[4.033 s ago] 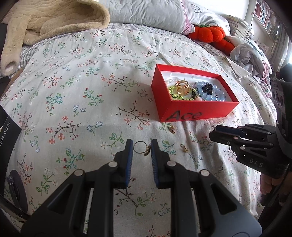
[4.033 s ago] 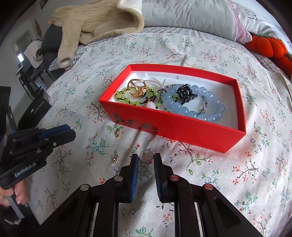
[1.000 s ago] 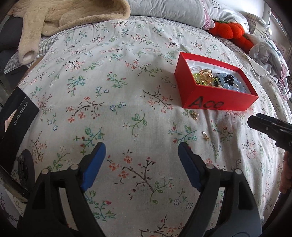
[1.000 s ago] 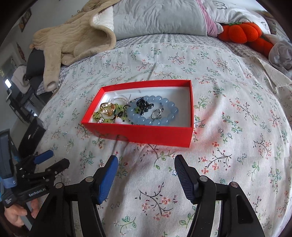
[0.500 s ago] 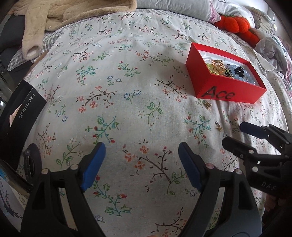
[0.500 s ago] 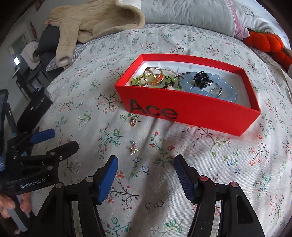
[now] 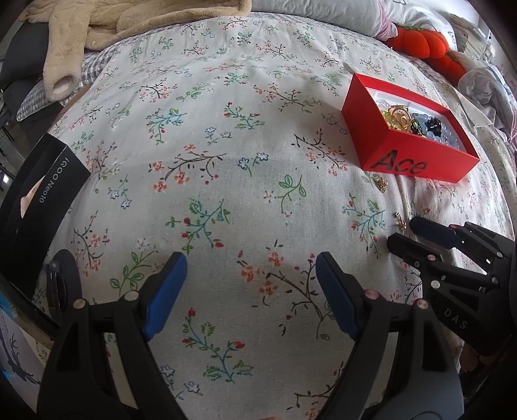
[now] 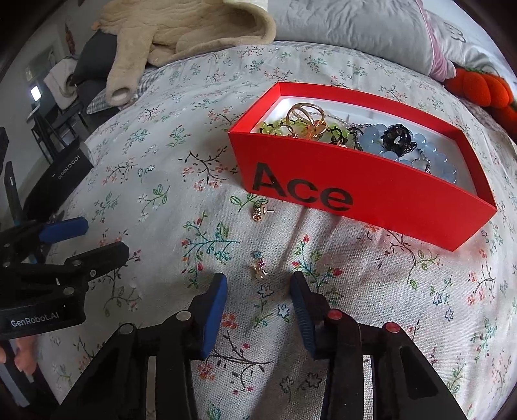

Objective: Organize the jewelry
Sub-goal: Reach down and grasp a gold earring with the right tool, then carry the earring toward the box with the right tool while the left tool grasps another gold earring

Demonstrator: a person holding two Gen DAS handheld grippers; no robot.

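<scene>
A red "Ace" box (image 8: 355, 194) (image 7: 400, 161) on the floral bedspread holds a gold ring, green beads, a blue bead bracelet and a black piece. Two small gold earrings lie on the cover in front of it: one by the box's front wall (image 8: 259, 213) (image 7: 381, 184), one nearer me (image 8: 259, 269) (image 7: 400, 221). My right gripper (image 8: 258, 284) is open, its jaws either side of the nearer earring, just short of it. My left gripper (image 7: 250, 268) is open and empty over bare cover, left of the right gripper.
A black phone box (image 7: 35, 206) lies at the bed's left edge. A beige fleece garment (image 8: 181, 32) and grey pillows (image 8: 355, 26) lie at the head. An orange pumpkin plush (image 8: 481, 87) sits far right.
My right gripper has moved forward and down toward the nearer earring, and its jaws have narrowed. My left gripper stays open and has shifted slightly. Both had let go of rings earlier.
</scene>
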